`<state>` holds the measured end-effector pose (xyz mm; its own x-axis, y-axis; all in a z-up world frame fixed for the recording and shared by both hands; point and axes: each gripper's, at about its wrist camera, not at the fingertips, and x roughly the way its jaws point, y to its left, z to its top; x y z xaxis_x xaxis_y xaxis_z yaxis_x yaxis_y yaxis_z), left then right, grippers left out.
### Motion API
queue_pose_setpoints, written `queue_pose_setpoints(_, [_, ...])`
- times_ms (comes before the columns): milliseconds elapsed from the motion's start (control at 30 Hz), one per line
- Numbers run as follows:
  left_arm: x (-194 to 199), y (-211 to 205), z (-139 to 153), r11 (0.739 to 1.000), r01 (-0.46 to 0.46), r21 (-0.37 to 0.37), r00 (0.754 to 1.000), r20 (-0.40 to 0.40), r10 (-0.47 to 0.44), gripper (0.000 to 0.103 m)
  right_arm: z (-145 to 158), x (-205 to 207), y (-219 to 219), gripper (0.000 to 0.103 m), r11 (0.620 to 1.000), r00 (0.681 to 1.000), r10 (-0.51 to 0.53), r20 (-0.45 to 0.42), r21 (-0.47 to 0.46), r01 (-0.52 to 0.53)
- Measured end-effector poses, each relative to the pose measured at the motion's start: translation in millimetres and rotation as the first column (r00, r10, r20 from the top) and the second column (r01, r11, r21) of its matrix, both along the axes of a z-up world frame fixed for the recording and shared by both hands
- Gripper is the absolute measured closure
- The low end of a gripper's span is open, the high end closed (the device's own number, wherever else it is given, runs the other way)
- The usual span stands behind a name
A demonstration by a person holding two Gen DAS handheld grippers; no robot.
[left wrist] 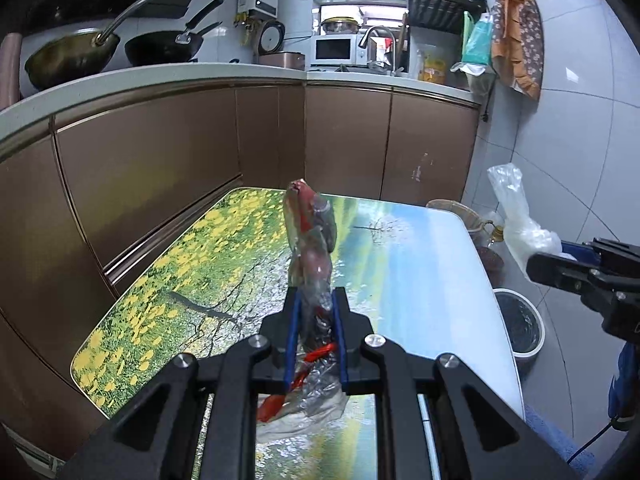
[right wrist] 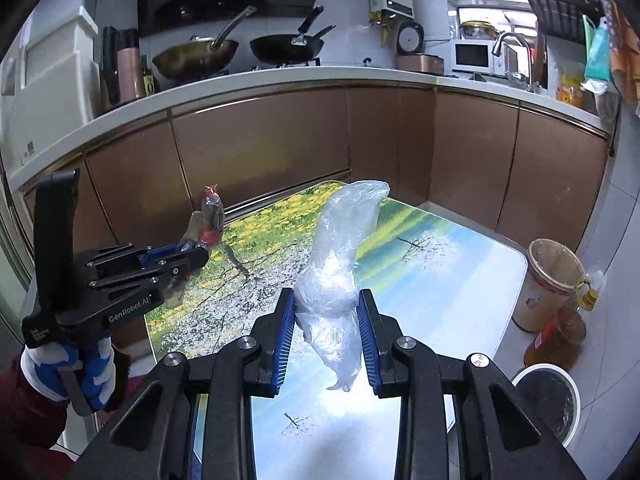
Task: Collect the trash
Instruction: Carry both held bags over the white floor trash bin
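A crumpled red-and-clear plastic wrapper (left wrist: 311,240) stands up between the blue pads of my left gripper (left wrist: 314,298), which is shut on it above the table. From the right wrist view, the same wrapper (right wrist: 210,216) sticks up from the left gripper (right wrist: 198,254) at the left, held by a gloved hand. My right gripper (right wrist: 328,300) is shut on a clear plastic bag (right wrist: 344,248) that rises above its pads and hangs below them. In the left wrist view, that bag (left wrist: 516,216) and the right gripper (left wrist: 548,258) sit at the right edge.
The table (right wrist: 460,280) has a glossy landscape print of yellow flowers and sky. Right of it on the floor are a beige bin with a liner (right wrist: 552,280), an oil bottle (right wrist: 560,336) and a white bin with a dark liner (right wrist: 548,404). Brown cabinets (left wrist: 160,168) run behind.
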<state>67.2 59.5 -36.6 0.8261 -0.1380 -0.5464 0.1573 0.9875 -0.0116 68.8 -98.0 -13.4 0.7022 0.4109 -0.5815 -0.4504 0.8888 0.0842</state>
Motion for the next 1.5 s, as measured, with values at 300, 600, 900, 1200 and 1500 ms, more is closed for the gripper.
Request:
queue_pose_setpoints(300, [-3,-44,0,0.994,0.026,0.102,1.0,0.015,-0.028,0.089,-15,5,-25,0.072,0.998,0.999,-0.026,-0.03,0.064,0.028])
queue_pose_setpoints(600, [8,-77,-8,0.986,0.075,0.147,0.997,-0.017,-0.073,0.089,-39,20,-51,0.072,0.992,0.996,-0.055,-0.075,0.105,0.063])
queue_pose_setpoints(900, [22,-110,-20,0.974,0.135,0.185,0.99,-0.056,-0.126,0.089,-53,30,-81,0.072,0.984,0.99,-0.099,-0.096,0.136,0.111])
queue_pose_setpoints(1200, [41,-150,-32,0.953,0.214,0.216,0.976,-0.099,-0.196,0.089,-70,39,-122,0.072,0.966,0.977,-0.172,-0.123,0.173,0.192])
queue_pose_setpoints(1500, [79,-230,-46,0.906,0.378,0.191,0.922,-0.171,-0.348,0.089,-92,51,-207,0.072,0.899,0.913,-0.372,-0.166,0.18,0.399])
